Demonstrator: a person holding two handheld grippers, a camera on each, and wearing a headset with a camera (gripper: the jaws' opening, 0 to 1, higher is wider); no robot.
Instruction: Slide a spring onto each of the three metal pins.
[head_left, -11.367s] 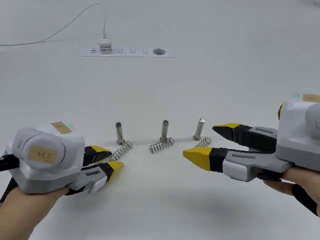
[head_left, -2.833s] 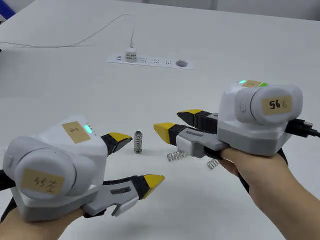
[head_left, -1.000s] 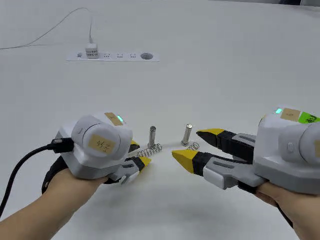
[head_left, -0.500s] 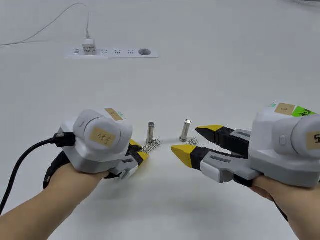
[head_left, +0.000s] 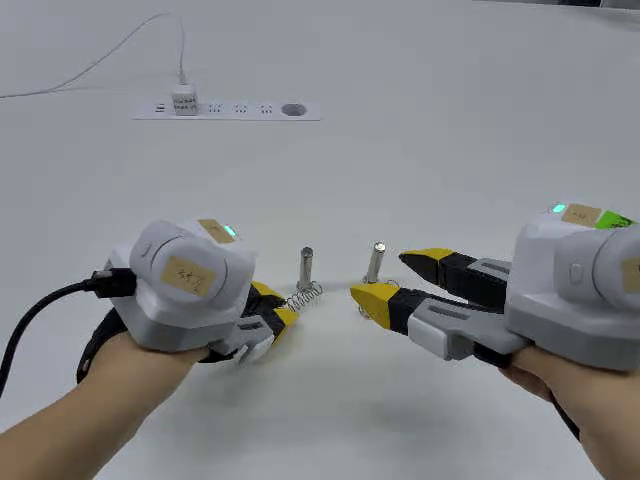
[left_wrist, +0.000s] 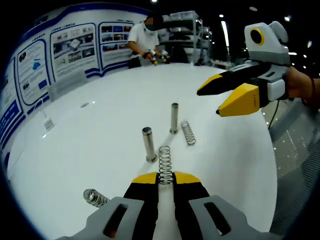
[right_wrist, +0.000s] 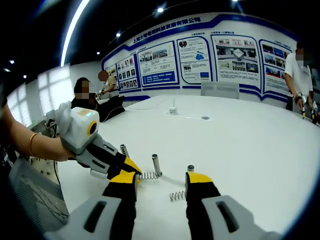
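The left claw has its two yellow tips pressed together on the near end of a spring. The spring lies flat on the white table and points away from the claw. Its far end sits just beside the foot of the middle pin, which stands upright and bare.

Beyond that stands the far pin, also bare, with the loose spring lying near its base. Off to the claw's other side is the first pin, which appears to have coils round it.

The right claw hangs with its tips well apart and grips nothing. From its own view the loose spring lies on the table between those tips.

By my reckoning one pin of the three is done. The second spring is gripped but not yet lifted or threaded, and the third spring waits untouched. That leaves two pins to fit.

About eleven seconds back, all three pins stood bare, each with a spring at its foot, and both claws were held back from them. Some three seconds ago the first pin already carried its spring. In the last half second the left claw has crept in on the middle spring's end, while the right claw has barely shifted.
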